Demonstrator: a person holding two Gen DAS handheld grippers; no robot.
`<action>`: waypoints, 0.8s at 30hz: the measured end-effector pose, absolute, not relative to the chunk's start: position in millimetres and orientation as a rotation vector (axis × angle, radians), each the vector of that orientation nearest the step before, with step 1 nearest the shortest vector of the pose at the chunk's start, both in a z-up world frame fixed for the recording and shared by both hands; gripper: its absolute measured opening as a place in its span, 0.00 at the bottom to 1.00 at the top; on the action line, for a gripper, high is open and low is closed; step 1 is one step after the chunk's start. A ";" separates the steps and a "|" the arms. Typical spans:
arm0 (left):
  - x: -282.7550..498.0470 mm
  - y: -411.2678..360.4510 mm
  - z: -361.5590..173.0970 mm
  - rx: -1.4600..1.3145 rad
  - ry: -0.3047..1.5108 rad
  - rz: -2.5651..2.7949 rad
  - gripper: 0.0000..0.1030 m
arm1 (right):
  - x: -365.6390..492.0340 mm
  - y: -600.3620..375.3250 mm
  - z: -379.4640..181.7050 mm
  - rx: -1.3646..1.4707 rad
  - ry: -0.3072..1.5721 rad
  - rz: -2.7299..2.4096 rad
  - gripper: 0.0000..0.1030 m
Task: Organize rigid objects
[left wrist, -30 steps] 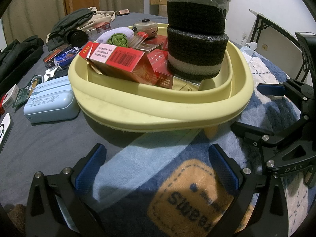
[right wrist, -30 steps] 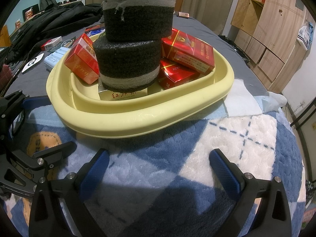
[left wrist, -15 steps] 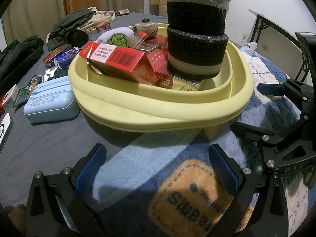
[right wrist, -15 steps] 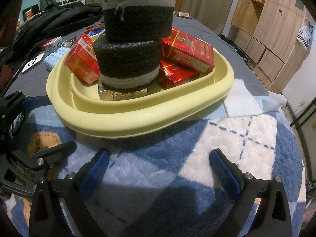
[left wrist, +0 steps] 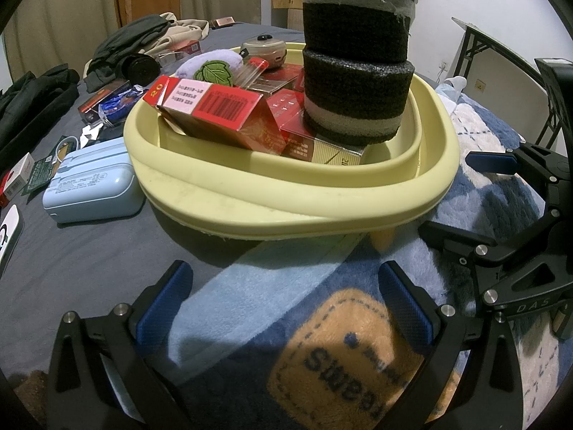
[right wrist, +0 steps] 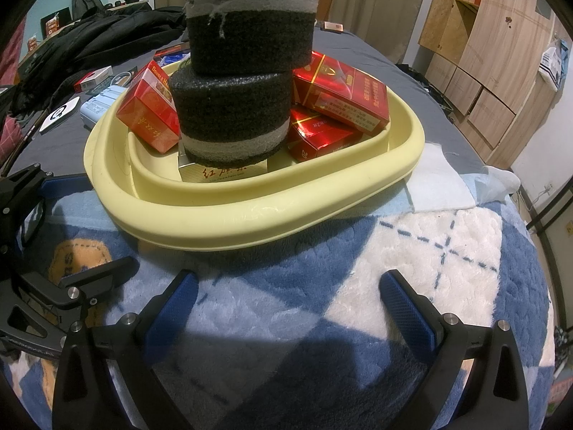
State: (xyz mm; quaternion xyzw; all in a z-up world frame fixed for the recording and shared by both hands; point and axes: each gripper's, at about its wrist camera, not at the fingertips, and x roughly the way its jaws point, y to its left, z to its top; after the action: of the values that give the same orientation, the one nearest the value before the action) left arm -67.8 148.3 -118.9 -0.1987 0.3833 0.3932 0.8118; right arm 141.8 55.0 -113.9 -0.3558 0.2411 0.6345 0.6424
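Cigarette packs [right wrist: 340, 89] fill the yellow basin [left wrist: 286, 200] just ahead of both jaws, two foam discs [right wrist: 232, 118] stacked on top. A nudge to the basin could topple that stack. Left gripper [left wrist: 283, 301] and right gripper [right wrist: 286, 304] hover low over the blanket [right wrist: 429, 251], released, empty.

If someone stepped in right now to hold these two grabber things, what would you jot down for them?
Left gripper: open, empty, over the blanket in front of the basin.
Right gripper: open, empty, also short of the basin.
Yellow basin: holds red cartons and two stacked black foam rolls, the stack looking a bit offset.
Done: those items are in the basin.
Left: the light blue case and small boxes lie outside on the grey sheet, probably next to collect.
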 end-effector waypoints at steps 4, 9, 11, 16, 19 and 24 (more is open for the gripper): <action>-67.8 148.2 -119.0 -0.425 0.818 0.839 1.00 | 141.8 55.0 -113.7 -0.811 0.549 1.446 1.00; -67.8 148.5 -118.8 -0.424 0.818 0.840 1.00 | 142.1 55.0 -113.7 -0.811 0.548 1.446 1.00; -67.9 148.3 -119.0 -0.424 0.818 0.840 1.00 | 141.2 54.7 -113.6 -0.810 0.549 1.446 1.00; -68.4 148.7 -118.8 -0.424 0.818 0.840 1.00 | 141.0 54.7 -113.6 -0.811 0.549 1.446 1.00; -67.7 148.2 -119.0 -0.425 0.818 0.840 1.00 | 140.4 54.5 -113.5 -0.811 0.548 1.446 1.00; -68.3 148.5 -118.9 -0.425 0.818 0.840 1.00 | 140.0 54.4 -113.5 -0.811 0.549 1.446 1.00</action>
State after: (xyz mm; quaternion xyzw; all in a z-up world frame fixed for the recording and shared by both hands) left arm -68.3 148.5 -118.9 -0.1988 0.3831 0.3931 0.8119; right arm 140.0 54.4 -113.5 -0.3557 0.2409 0.6346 0.6425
